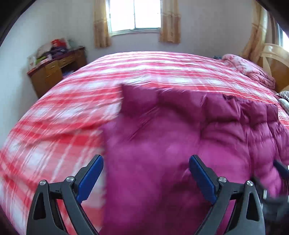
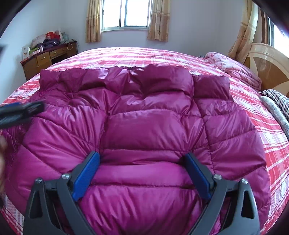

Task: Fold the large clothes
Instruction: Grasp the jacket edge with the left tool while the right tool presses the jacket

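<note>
We see a magenta quilted down jacket (image 2: 144, 126) spread flat over a bed with a red-and-white plaid cover (image 2: 271, 137), filling most of the near and middle part of it. The jacket's far edge lies in a line of puffy panels across the middle of the bed; its near part runs under both cameras.

The right gripper (image 2: 142, 160) hangs above the jacket's near middle, its blue-padded fingers (image 2: 86, 177) spread wide with nothing pinched between them (only the fabric below shows through the gap). The left gripper (image 1: 146, 162) sits over the jacket's left edge, where magenta meets plaid; its view is smeared with motion blur. Its fingers are also spread wide apart and clamp nothing. From the right wrist view, the left gripper shows as a dark blurred shape at the left edge of the picture.

At the far left, against the wall, stands a wooden desk (image 2: 45, 59) piled with clutter. A curtained window (image 2: 126, 14) is in the far wall. At the far right lie a pink floral quilt (image 2: 234, 70) and a pale wooden headboard (image 2: 267, 59).
</note>
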`<state>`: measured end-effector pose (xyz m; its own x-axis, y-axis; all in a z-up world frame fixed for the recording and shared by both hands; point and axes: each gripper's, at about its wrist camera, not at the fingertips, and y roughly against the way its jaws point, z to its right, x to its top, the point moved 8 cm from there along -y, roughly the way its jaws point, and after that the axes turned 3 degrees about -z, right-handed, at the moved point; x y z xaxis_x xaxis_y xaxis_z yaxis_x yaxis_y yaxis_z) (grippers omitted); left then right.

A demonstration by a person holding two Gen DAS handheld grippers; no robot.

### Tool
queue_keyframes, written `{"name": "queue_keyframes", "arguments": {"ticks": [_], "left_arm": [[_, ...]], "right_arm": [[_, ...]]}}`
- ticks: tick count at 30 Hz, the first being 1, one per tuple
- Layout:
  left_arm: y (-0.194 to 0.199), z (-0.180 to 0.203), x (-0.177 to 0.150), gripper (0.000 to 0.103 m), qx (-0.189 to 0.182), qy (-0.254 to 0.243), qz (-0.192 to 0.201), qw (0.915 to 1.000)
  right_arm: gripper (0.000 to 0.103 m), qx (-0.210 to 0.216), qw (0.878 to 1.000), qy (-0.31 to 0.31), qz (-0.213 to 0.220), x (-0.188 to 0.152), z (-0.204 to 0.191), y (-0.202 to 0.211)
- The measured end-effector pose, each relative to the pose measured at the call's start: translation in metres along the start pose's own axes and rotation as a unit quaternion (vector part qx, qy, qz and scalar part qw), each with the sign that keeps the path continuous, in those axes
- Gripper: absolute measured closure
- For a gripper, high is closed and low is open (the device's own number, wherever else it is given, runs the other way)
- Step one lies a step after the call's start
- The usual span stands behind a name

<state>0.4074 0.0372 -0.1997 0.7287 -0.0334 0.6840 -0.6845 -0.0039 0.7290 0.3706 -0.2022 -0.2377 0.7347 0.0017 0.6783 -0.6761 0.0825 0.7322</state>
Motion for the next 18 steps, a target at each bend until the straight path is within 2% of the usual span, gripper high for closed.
{"name": "queue_keyframes", "arguments": {"ticks": [4,6,9,11,12,13,15,18], "left_arm": [[0.027,-0.046,-0.047,0.007,0.016,0.062,-0.026,0.9976],[0.037,-0.063,-0.072,0.007,-0.008,0.114,-0.044,0.9924],[0.048,-0.072,-0.097,0.007,-0.040,0.161,-0.057,0.9845],[0.055,-0.065,-0.099,0.007,-0.059,0.173,-0.048,0.9819],[0.055,-0.060,-0.098,0.007,-0.073,0.179,-0.045,0.9801],[0.054,-0.057,-0.098,0.007,-0.081,0.184,-0.050,0.9784],[0.050,-0.045,-0.096,0.007,-0.098,0.189,-0.055,0.9756],[0.041,-0.041,-0.086,0.007,-0.099,0.195,-0.040,0.9749]], "right_arm": [[0.006,0.009,1.000,-0.004,0.007,-0.004,-0.001,0.009],[0.011,0.010,1.000,-0.008,0.021,-0.009,0.003,0.025],[0.012,0.004,0.998,-0.021,0.053,-0.015,0.012,0.051],[0.011,0.000,0.999,-0.014,0.050,-0.021,0.010,0.053],[0.011,0.001,1.000,-0.001,0.026,-0.028,0.004,0.043],[0.011,0.000,1.000,0.003,0.020,-0.031,0.003,0.037],[0.011,-0.014,0.999,0.011,0.027,-0.035,0.001,0.032],[0.011,-0.010,1.000,0.005,0.024,-0.034,0.005,0.030]]}}
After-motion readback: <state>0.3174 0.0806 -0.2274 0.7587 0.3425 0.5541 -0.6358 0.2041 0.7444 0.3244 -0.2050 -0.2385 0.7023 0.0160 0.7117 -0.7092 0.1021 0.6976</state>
